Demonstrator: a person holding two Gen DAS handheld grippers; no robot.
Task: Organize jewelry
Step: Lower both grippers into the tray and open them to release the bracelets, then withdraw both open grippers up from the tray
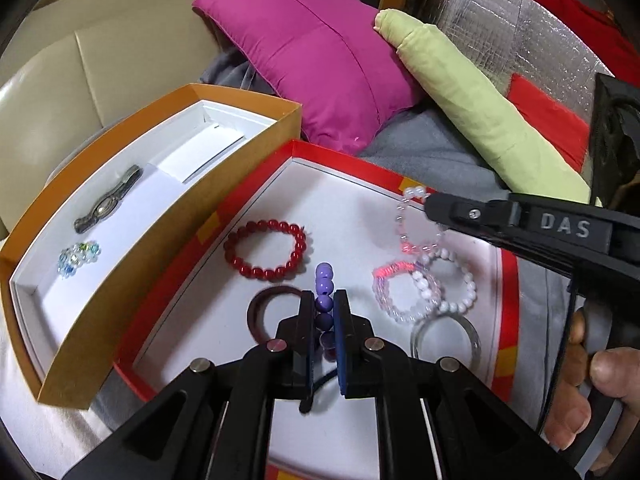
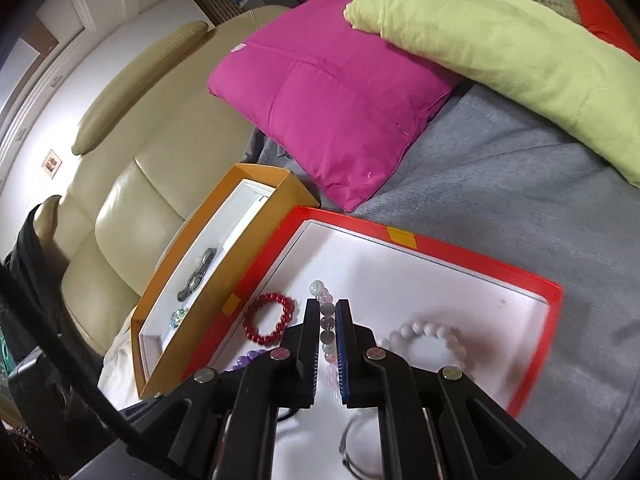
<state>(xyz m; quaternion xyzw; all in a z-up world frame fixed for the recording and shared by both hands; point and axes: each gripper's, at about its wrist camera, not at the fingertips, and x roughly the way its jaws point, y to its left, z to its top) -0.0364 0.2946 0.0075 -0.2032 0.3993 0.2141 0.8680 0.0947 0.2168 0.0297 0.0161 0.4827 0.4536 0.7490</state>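
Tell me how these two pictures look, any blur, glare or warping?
Left wrist view: strong fisheye bending of the orange box, a red glare spot on the clear bead bracelet, dark bangle slightly smeared. Right wrist view: same barrel warp, red tray edge blurred at right, bracelet bottom blurred near the right gripper.

We see a grey blanket-covered surface (image 2: 500, 216), probably a bed or sofa seat, carrying everything. Directly on it sit a red-rimmed tray (image 2: 472, 258) and, just beside it on the left, an orange box (image 2: 256, 236) touching its edge. A magenta cushion (image 2: 336, 96) lies behind both, with a light green pillow (image 2: 520, 60) leaning over its right corner.
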